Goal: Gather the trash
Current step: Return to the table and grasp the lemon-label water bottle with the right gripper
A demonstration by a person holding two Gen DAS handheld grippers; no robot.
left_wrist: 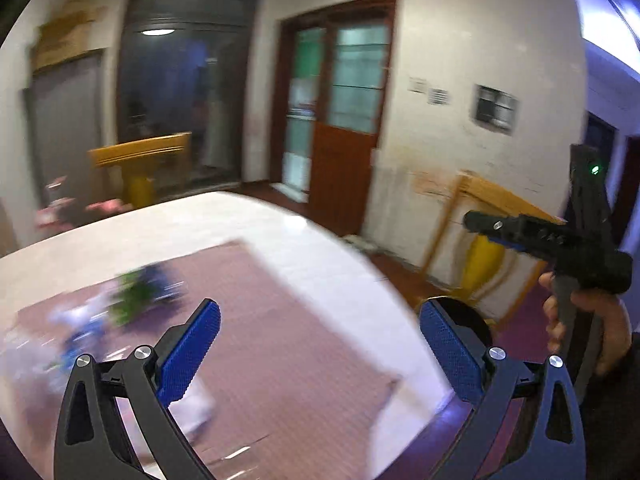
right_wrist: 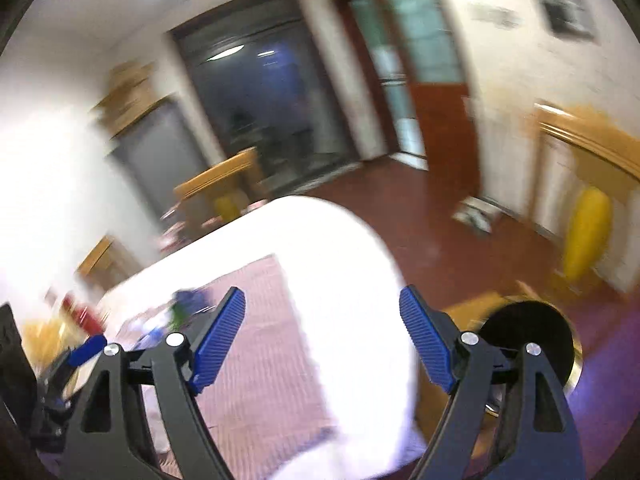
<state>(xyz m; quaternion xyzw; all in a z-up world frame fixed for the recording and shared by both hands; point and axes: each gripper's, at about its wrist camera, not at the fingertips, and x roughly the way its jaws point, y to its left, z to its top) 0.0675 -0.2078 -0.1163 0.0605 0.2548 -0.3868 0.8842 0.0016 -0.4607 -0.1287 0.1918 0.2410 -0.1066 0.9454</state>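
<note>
Blurred trash lies on a pink mat (left_wrist: 280, 320) on the white round table (left_wrist: 248, 220): a green and blue wrapper pile (left_wrist: 140, 296) and pale blue-white scraps (left_wrist: 80, 328). It also shows in the right wrist view (right_wrist: 184, 308). My left gripper (left_wrist: 320, 340) is open and empty above the mat, right of the trash. My right gripper (right_wrist: 322, 332) is open and empty over the table's right part; its body shows in the left wrist view (left_wrist: 560, 240), held by a hand. A black round bin top (right_wrist: 528, 340) sits low beside the table's right edge.
Wooden chairs with yellow cushions stand behind the table (left_wrist: 140, 168) and at the right wall (left_wrist: 488, 240). A brown door (left_wrist: 340, 120) and a dark glass door (left_wrist: 180, 92) are at the back. The floor (right_wrist: 420, 220) is red-brown.
</note>
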